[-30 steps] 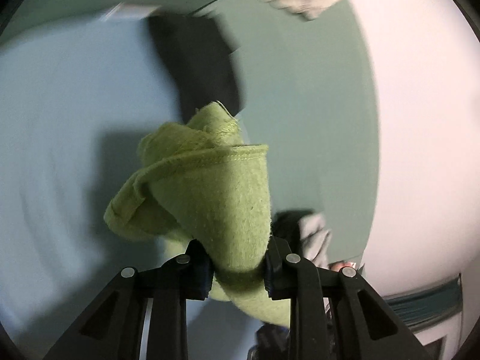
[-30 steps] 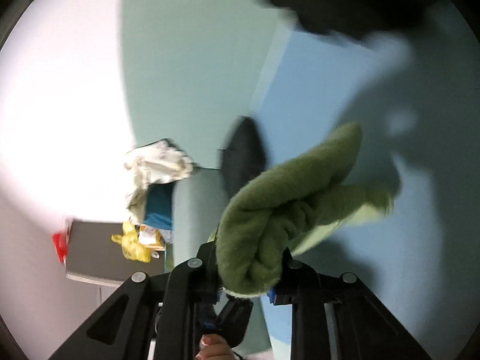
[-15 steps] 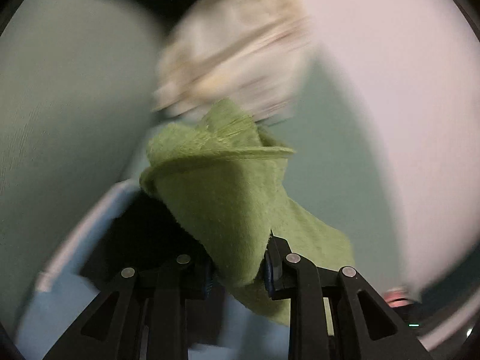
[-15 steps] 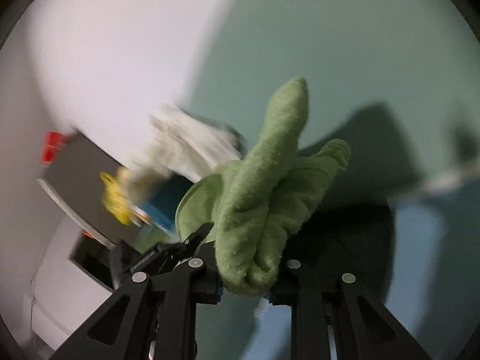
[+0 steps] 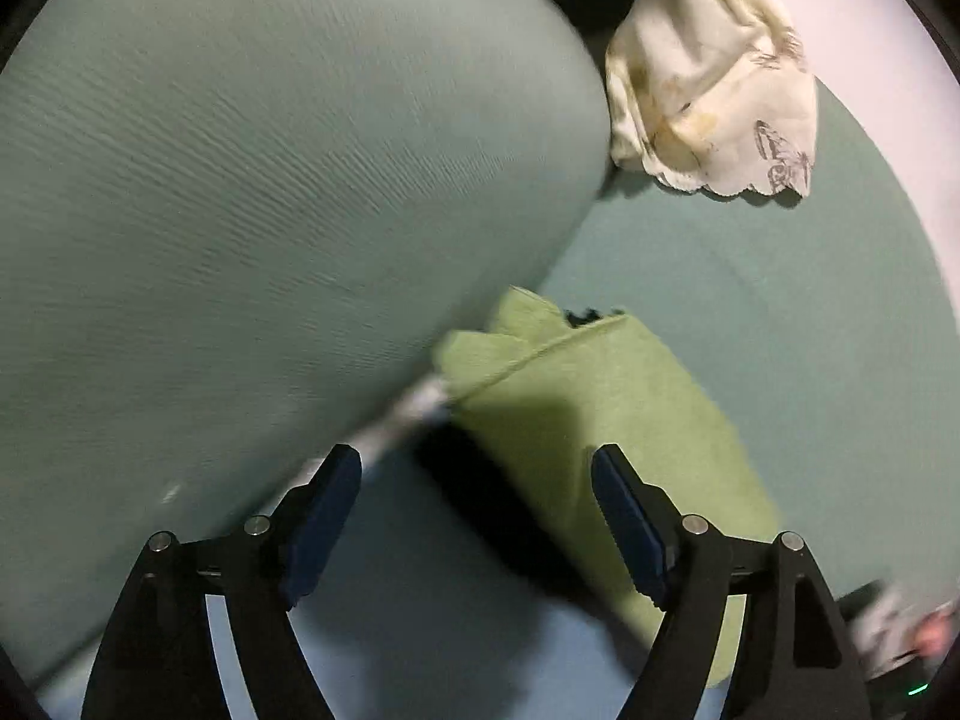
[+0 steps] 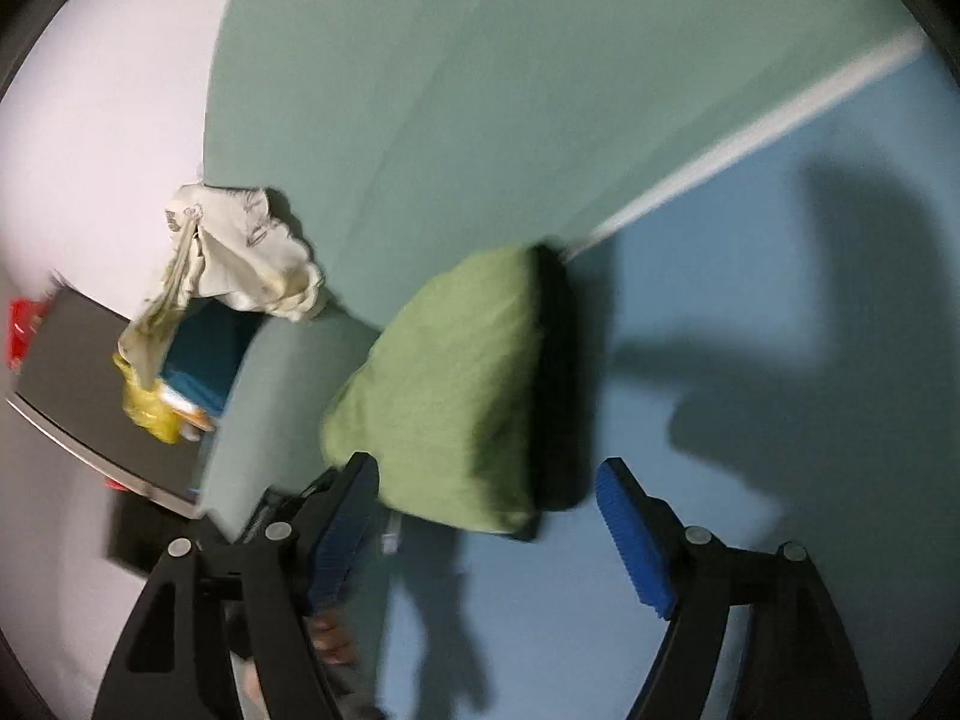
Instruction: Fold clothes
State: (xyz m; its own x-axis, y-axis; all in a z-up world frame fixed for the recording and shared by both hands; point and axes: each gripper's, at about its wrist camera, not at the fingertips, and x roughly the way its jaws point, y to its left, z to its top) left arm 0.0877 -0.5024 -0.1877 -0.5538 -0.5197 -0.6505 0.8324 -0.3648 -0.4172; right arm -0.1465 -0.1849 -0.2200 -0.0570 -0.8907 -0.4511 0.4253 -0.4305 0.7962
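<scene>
A folded green towel (image 5: 606, 438) lies on top of a dark folded garment (image 5: 480, 492) at the edge of the blue surface, against the green cushion. It also shows in the right wrist view (image 6: 450, 390), with the dark garment (image 6: 558, 372) under it. My left gripper (image 5: 477, 525) is open and empty, just short of the towel. My right gripper (image 6: 486, 531) is open and empty, just below the towel.
A large green cushion (image 5: 240, 210) fills the left of the left wrist view. A cream printed cloth (image 5: 714, 78) hangs at the top right; it also shows in the right wrist view (image 6: 246, 252). A dark board (image 6: 90, 390) with yellow items (image 6: 150, 414) is at left.
Both grippers held the green towel bunched in shut jaws and swung it toward the cushion. Now both jaws are open and the towel lies folded on the dark garment.
</scene>
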